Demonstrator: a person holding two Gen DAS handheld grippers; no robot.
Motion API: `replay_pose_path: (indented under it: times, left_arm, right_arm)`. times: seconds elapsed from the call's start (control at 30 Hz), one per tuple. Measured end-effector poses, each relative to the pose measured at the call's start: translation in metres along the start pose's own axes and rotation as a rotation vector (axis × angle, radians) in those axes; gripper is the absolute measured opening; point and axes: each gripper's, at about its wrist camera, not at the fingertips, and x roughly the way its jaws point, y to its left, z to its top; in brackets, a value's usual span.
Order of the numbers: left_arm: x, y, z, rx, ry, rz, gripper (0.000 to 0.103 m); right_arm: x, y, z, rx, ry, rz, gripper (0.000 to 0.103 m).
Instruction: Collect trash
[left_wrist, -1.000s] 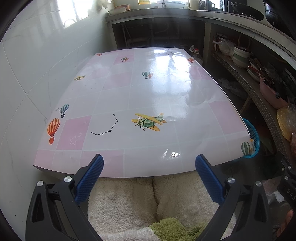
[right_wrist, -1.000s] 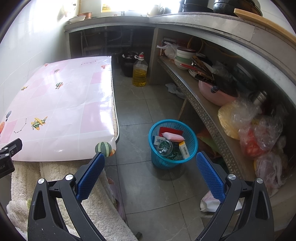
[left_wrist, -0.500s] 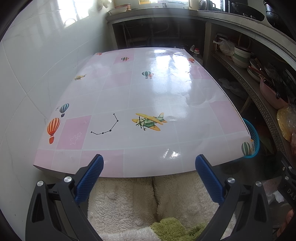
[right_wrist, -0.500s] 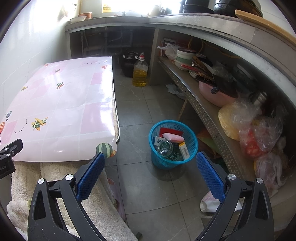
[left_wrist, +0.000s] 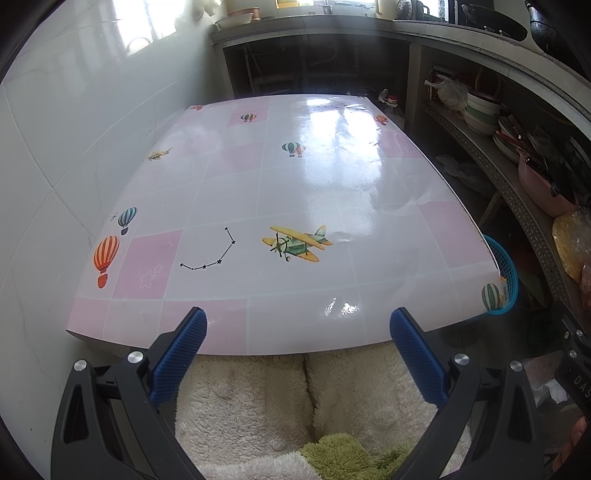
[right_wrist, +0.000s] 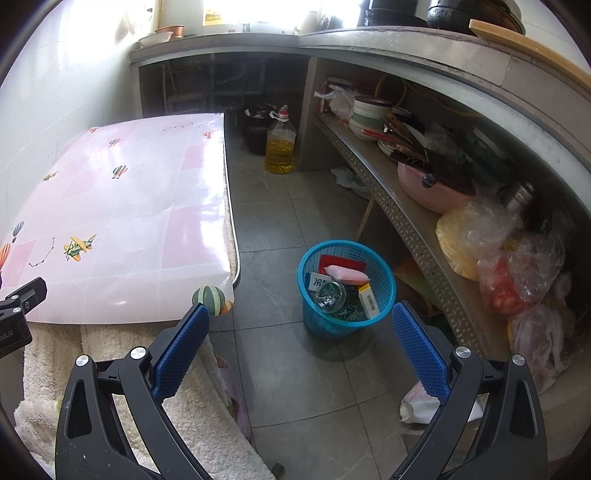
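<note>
Blue basket (right_wrist: 346, 288) (seemingly holding trash) sits on the floor beyond the spread right tongs (right_wrist: 301, 341).

table cover (left_wrist: 295, 206): glossy, smooth plastic film | basket (right_wrist: 347, 295): blue plastic mesh, 3 o'clock of table | blanket (left_wrist: 258, 398): fluffy cream cloth | pads (right_wrist: 181, 343): textured blue | floor (right_wrist: 295, 206): matt grey tile
</note>
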Motion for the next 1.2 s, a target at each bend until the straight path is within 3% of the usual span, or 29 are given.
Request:
replay_pose_path:
  times: [1.2]
  left_arm:
    - [0.0003, 0.0005, 0.0027, 0.006, 0.003, 0.002, 0.097]
  right_arm:
    - [0.0005, 0.0021, -0.0003, 0.004, 0.001, -0.001, 0.095]
